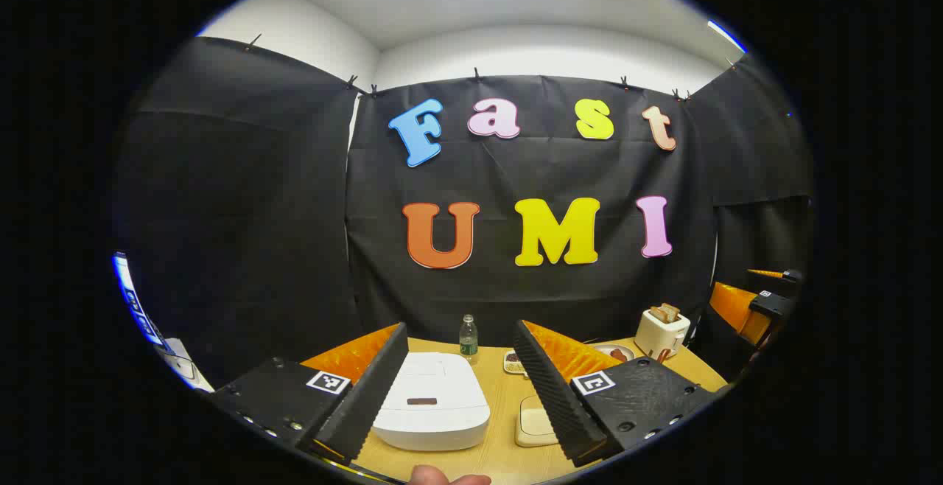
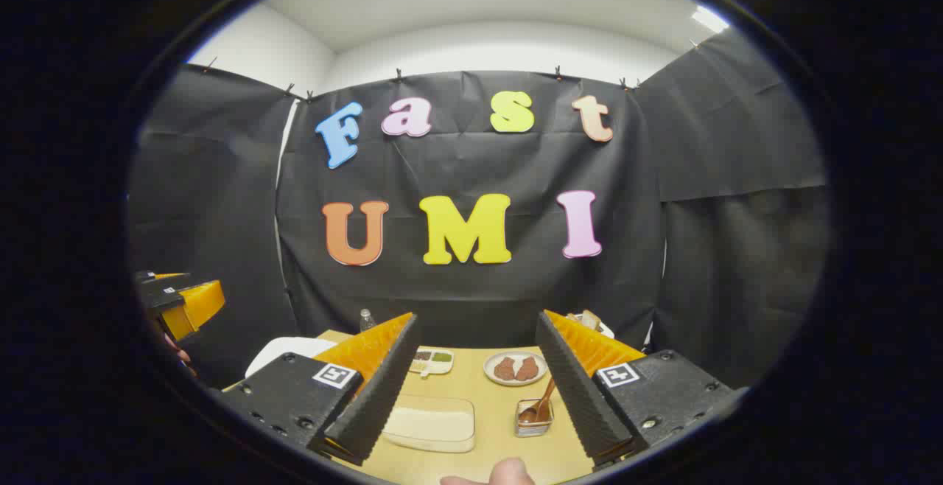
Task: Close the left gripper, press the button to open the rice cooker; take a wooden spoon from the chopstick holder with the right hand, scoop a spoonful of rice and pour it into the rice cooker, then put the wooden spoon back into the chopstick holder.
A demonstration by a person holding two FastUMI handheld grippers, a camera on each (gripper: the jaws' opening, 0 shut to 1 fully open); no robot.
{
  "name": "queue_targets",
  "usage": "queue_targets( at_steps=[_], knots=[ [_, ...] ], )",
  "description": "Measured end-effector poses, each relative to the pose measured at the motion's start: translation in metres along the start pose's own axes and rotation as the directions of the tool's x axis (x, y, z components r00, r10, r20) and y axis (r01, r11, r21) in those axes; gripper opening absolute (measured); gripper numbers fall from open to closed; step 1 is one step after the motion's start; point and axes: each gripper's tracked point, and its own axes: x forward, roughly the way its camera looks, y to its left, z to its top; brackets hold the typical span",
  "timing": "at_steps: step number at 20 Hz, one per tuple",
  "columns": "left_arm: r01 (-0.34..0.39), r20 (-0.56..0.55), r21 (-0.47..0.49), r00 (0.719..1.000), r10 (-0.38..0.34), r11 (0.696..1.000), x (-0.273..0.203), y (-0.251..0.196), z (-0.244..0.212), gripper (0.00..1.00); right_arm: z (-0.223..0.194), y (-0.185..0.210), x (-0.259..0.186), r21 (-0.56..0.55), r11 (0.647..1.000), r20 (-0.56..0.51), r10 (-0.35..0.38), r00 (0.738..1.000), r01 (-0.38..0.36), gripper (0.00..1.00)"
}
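While both grippers hang above the wooden table [image 2: 501,426], I read them as wide open and holding nothing.

Left gripper [image 1: 460,389]: jaws spread far apart, touching nothing. Rice cooker [image 1: 433,402] sits on the table between the fingers, nearer the left finger, whose tip overlaps its edge; lid is down. Beyond it, a small bottle [image 1: 468,337] stands in the gap. Shallow cream tray [image 1: 533,421] lies just beside the right finger's inner face. Toaster [image 1: 661,332] with bread sits past the right finger, far side. Right gripper's orange body shows at the far right edge.

Right gripper [image 2: 475,385]: jaws also spread wide, empty. Wooden spoon [image 2: 542,402] stands tilted in the chopstick holder [image 2: 533,420], just inside the right finger. Same cream tray [image 2: 431,421] lies between the fingers, closer to the left one. Plate [image 2: 516,368] with two brown pieces sits farther out in the gap. Cooker's white corner [image 2: 284,352] shows outside the left finger.

Can't tell where the rice is.
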Motion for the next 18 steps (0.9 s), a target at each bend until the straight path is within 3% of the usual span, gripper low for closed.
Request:
queue_targets(
  at_steps=[18],
  knots=[
    [-0.013,-0.036,-0.002,0.999,0.013,1.000,0.010,-0.004,-0.011,0.94,0.000,-0.017,0.017,-0.014,1.000,-0.002,-0.025,1.000,0.025,1.00]
  ],
)
